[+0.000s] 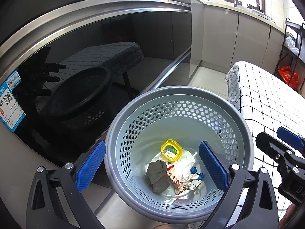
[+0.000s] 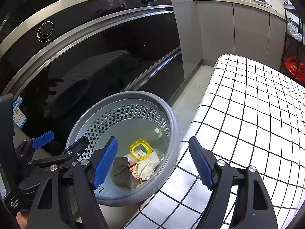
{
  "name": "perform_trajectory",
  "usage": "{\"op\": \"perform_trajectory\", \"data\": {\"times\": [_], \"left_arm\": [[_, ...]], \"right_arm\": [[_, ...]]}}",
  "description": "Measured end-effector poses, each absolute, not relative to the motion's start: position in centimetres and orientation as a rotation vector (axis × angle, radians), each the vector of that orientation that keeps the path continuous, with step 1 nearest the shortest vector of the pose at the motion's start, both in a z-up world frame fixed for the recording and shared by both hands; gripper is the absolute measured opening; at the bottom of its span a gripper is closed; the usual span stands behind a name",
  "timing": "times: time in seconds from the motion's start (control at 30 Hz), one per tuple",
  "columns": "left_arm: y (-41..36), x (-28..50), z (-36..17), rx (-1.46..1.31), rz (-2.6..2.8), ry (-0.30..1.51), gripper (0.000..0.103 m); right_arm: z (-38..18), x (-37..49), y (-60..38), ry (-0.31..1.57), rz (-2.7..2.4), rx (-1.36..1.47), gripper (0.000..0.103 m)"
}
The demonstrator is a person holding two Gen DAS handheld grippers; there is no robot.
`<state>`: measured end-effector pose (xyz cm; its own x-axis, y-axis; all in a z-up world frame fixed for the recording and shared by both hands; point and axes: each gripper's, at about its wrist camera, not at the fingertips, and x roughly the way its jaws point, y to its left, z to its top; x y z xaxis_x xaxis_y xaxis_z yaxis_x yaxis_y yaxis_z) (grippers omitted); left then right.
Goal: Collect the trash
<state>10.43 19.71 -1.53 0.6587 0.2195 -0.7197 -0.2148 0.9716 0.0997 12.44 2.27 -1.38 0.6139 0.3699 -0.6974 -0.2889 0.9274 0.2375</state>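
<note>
A grey perforated basket (image 1: 171,92) (image 2: 177,133) stands on the floor beside the table. In it lie a yellow-rimmed lid (image 1: 171,149) (image 2: 141,149), a grey rag (image 1: 157,176) (image 2: 120,169), crumpled white paper (image 1: 185,164) (image 2: 149,165) and a red-and-white wrapper (image 1: 176,181). My left gripper (image 1: 152,165) hangs open above the basket, one finger outside its left rim, nothing between the pads. My right gripper (image 2: 153,163) is open and empty over the basket's right rim and the table edge.
A black glass oven front (image 1: 95,66) with steel trim runs close behind the basket. A table with a white checked cloth (image 2: 247,114) sits right of it. Grey cabinets (image 1: 219,38) and a rack with a red bag (image 1: 288,77) stand further back.
</note>
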Motion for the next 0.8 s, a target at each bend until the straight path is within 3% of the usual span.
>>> {"op": "perform_trajectory", "data": {"times": [0.8], "left_arm": [[19.71,10.29,-1.46,0.004,0.263,0.816,0.096]], "right_arm": [[-1.39,12.43,2.31,0.823,0.365,0.094,0.074]]}}
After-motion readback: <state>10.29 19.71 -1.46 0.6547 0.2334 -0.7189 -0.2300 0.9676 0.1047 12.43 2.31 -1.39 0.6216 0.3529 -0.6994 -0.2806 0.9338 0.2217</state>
